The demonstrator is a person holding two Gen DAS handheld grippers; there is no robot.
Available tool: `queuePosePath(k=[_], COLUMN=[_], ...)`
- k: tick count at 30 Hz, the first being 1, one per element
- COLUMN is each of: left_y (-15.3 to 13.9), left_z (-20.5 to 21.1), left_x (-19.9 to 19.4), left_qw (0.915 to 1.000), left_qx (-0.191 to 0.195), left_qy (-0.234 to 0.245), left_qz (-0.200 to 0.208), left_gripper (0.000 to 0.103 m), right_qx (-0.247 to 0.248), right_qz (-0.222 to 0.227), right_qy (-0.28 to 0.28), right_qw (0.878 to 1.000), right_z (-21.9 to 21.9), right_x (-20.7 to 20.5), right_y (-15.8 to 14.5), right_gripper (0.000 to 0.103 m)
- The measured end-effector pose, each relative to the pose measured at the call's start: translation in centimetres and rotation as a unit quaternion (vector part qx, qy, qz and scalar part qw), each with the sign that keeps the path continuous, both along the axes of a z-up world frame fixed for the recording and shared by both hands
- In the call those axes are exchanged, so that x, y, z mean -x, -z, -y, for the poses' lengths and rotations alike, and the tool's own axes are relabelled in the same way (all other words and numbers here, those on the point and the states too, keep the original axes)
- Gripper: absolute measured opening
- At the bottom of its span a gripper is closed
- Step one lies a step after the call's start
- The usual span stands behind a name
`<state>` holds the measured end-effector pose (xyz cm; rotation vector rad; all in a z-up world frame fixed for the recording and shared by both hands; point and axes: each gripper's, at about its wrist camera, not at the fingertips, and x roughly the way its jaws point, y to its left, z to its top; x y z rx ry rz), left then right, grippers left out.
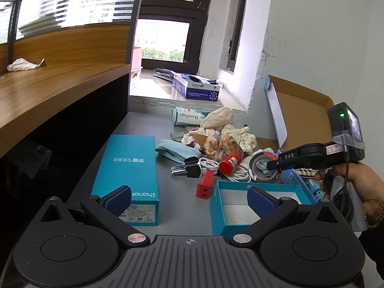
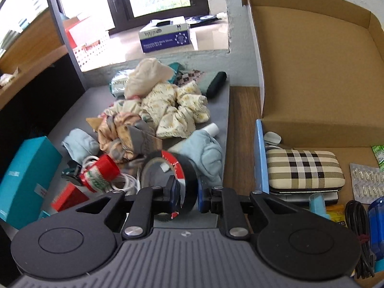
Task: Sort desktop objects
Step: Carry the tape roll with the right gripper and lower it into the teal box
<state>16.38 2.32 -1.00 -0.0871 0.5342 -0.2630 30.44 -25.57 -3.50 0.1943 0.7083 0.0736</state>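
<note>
A black tape roll [image 2: 189, 170] with a torn red strip stands on edge between the blue pads [image 2: 175, 195] of my right gripper [image 2: 189, 196], which is shut on it. The left wrist view shows that right gripper [image 1: 272, 165] side-on with the tape roll [image 1: 255, 162], just above the clutter. My left gripper [image 1: 189, 200] is open with nothing in it, low over the grey mat [image 1: 180, 206]. It sits between a closed teal phone box [image 1: 127, 175] and an open teal box base [image 1: 217, 206].
A heap of scrunchies and cloths [image 2: 168, 105] fills the mat's middle, with a red-capped bottle [image 2: 100, 171], white cable [image 1: 237, 174] and small red box [image 1: 205, 187] nearby. To the right, an open cardboard box [image 2: 312, 72] holds a plaid case [image 2: 304, 170]. A glove box [image 2: 165, 36] rests on the sill.
</note>
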Motion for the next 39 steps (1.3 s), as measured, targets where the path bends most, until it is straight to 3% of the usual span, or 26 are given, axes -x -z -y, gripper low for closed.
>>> queuePosePath(k=[7,20,30,39], left_y=[-0.4,-0.3,-0.4,-0.3], left_z=[-0.8,-0.2,1.1,1.2], left_x=[0.7,1.7,2.6,2.7], left_qw=[0.9999,1.0000,0.9998,0.9997], left_qx=[0.009,0.001,-0.014,-0.023], left_qy=[-0.007,0.002,0.012,0.009], left_qz=[0.001,-0.007,-0.003,-0.004], left_gripper=[0.103,0.103,0.103,0.103], right_qx=[0.023,0.005,-0.007,-0.005], right_qz=[0.015,0.043,0.015,-0.029], right_qy=[-0.001,-0.034,-0.041,-0.064], right_qw=[1.000,0.999,0.999,0.997], right_z=[-1.0,-1.5,-1.1,-1.1], right_x=[0.8,5.9,10.1,9.2], right_y=[-1.2,-3.4,-2.1,-0.6], right_gripper=[0.020,0.020,0.020,0.020])
